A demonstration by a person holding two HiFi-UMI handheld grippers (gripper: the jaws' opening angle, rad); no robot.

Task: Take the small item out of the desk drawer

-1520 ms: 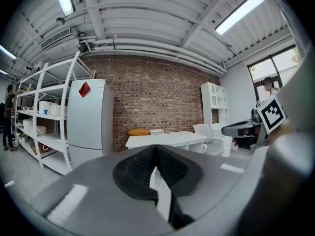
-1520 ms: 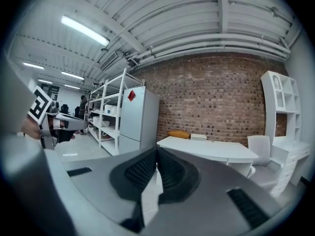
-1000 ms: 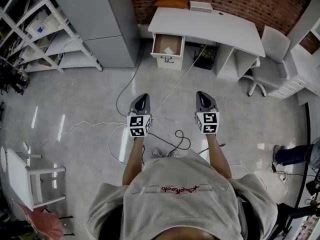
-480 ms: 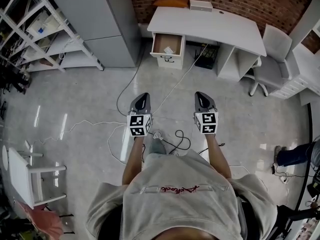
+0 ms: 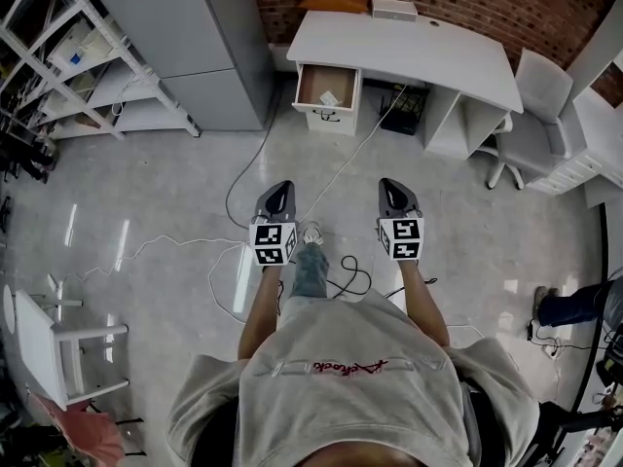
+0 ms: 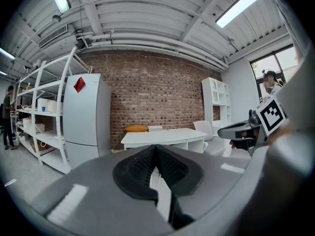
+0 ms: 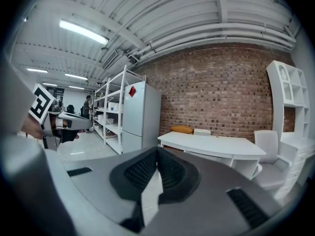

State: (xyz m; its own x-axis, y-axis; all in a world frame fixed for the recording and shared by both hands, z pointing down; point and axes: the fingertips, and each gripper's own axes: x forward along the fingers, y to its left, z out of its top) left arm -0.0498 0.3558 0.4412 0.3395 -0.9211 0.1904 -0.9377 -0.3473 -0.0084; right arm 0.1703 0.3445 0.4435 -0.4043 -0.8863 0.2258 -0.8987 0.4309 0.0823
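A white desk [image 5: 409, 52] stands against the brick wall, far ahead of me. Its top drawer [image 5: 326, 86] is pulled open, and a small pale item [image 5: 329, 97] lies inside. My left gripper [image 5: 277, 196] and right gripper [image 5: 394, 193] are held side by side over the floor, well short of the desk. Both are shut, jaw tips meeting with nothing between them. In the left gripper view the desk [image 6: 165, 137] shows beyond the shut jaws, and the right gripper view shows the desk [image 7: 216, 146] too.
A grey cabinet [image 5: 195, 37] and white shelving [image 5: 78, 56] stand at the left. A white chair [image 5: 526, 115] sits right of the desk. Cables [image 5: 331, 178] trail over the floor toward the desk. A small white chair [image 5: 58, 343] stands at lower left. An orange cushion [image 5: 334, 3] and a box [image 5: 392, 9] lie on the desk.
The person has stepped forward: a leg and shoe now show between the grippers. Both grippers have edged toward the desk and remain shut.
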